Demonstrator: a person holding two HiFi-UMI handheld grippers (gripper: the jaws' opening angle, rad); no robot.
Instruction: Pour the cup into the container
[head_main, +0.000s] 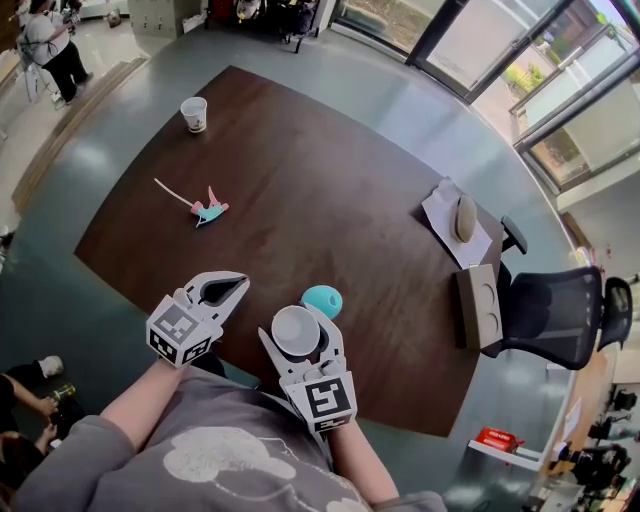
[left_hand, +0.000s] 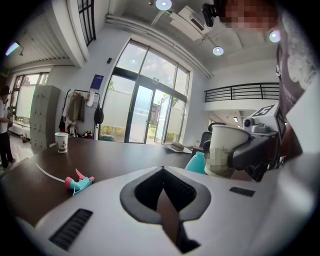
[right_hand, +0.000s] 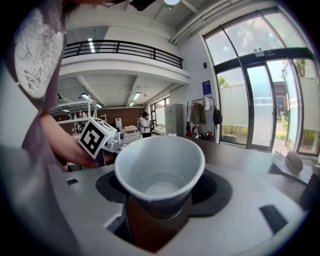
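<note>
A white paper cup (right_hand: 160, 165) sits upright between the jaws of my right gripper (head_main: 300, 322), which is shut on it near the table's front edge. The cup's inside looks white, and I see nothing in it. A small teal container (head_main: 322, 300) stands on the dark brown table (head_main: 330, 190) just beyond the cup. In the left gripper view the same container (left_hand: 196, 162) shows beside the held cup (left_hand: 222, 150). My left gripper (head_main: 238, 284) hovers to the left of the cup, jaws together and holding nothing.
A second paper cup (head_main: 194, 113) stands at the table's far left. A pink and teal spray nozzle with a tube (head_main: 208, 211) lies mid-left. At the right edge are a paper sheet with a pebble-like object (head_main: 462, 220), a cardboard box (head_main: 480, 305) and a black chair (head_main: 555, 310).
</note>
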